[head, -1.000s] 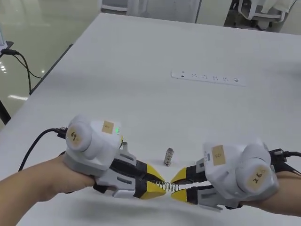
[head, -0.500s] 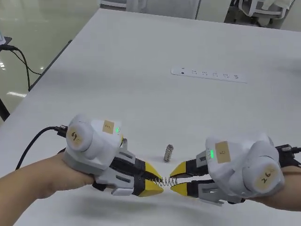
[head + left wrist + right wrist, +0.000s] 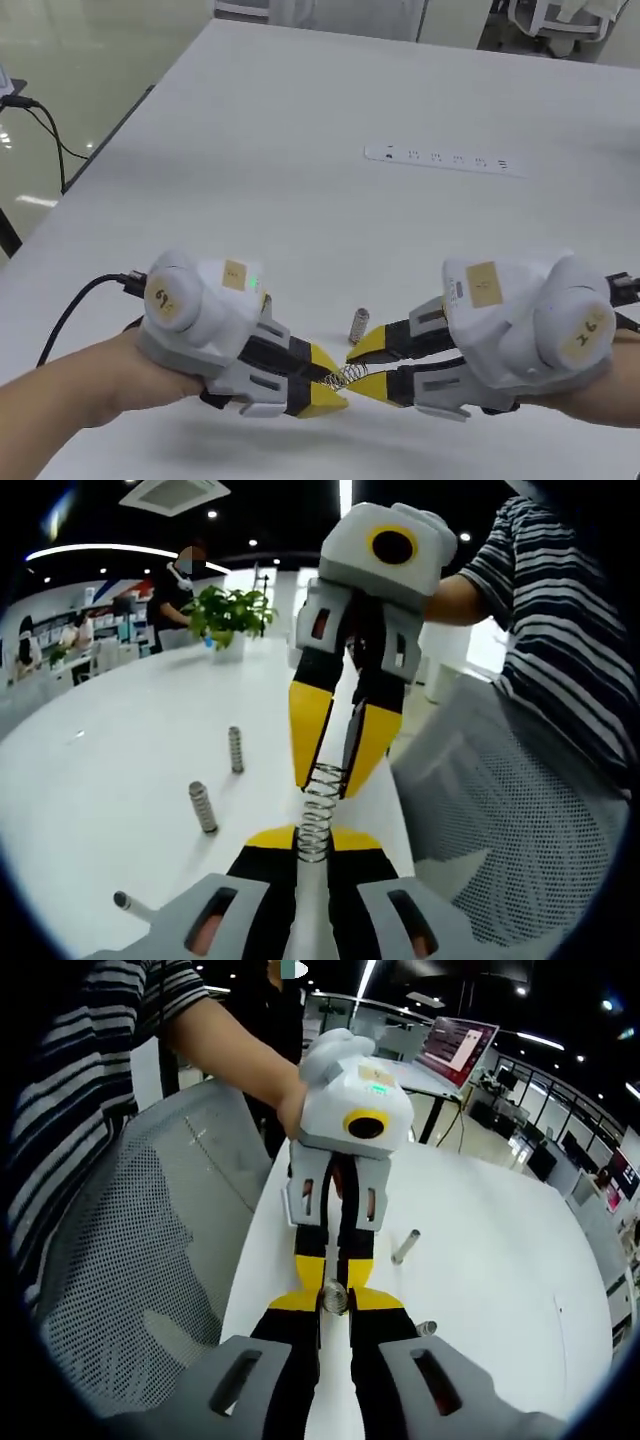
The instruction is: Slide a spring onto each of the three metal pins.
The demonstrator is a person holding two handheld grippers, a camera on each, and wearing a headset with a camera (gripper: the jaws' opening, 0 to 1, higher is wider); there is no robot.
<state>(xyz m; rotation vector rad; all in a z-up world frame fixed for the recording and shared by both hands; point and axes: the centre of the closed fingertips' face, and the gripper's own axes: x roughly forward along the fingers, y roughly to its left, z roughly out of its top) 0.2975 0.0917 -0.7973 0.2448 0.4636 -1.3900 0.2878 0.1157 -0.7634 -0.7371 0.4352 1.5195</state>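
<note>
white bench: my left gripper pinches spring; right gripper straddles its 3 o'clock end, grip unclear; second spring at 12.

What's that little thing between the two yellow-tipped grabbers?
A small coil spring bridges them: one end clamped in the left gripper, the other between the jaw tips of the right gripper. The head view and left gripper view show it.

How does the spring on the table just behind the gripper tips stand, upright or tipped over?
Upright: in the head view the spring stands on end on the table, barely leaning.
</note>
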